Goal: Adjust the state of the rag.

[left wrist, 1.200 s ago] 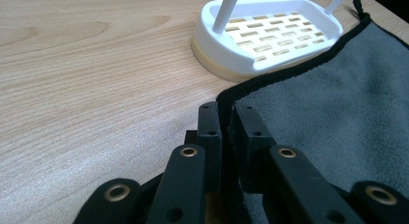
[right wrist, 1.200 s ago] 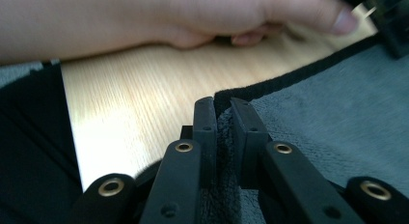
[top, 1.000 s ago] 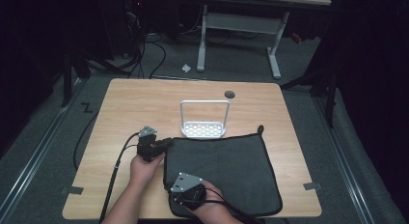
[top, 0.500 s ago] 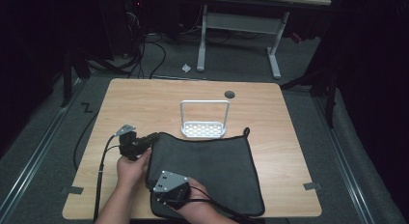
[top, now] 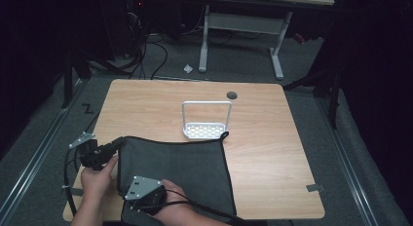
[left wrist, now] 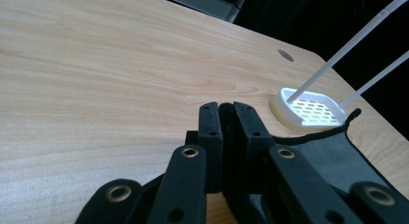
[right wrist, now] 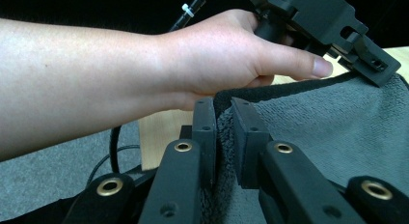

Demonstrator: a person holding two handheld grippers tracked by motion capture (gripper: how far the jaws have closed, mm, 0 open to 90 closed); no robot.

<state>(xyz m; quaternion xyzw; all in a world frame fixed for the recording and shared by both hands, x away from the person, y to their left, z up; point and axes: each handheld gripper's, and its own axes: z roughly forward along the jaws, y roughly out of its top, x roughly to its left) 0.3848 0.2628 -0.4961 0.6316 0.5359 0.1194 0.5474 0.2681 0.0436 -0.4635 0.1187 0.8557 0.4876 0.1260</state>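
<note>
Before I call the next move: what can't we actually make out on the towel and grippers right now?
- Dark grey towel: near edge cut off by the high view's bottom border.
- Right gripper: jaws hidden under its grey plate in the high view.
- Left gripper: the pinched towel edge lies between the jaws, so grip depth is hidden.
- White rack: handle top cropped in the left gripper view.

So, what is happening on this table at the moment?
A person works a dark grey towelling cloth with two hand-held grippers. The left gripper is shut on the cloth's far left corner; the right gripper pinches its near left edge between its fingers. The cloth lies mostly flat on the light wooden table, its far right corner touching a small white perforated stand with a hoop handle.
</note>
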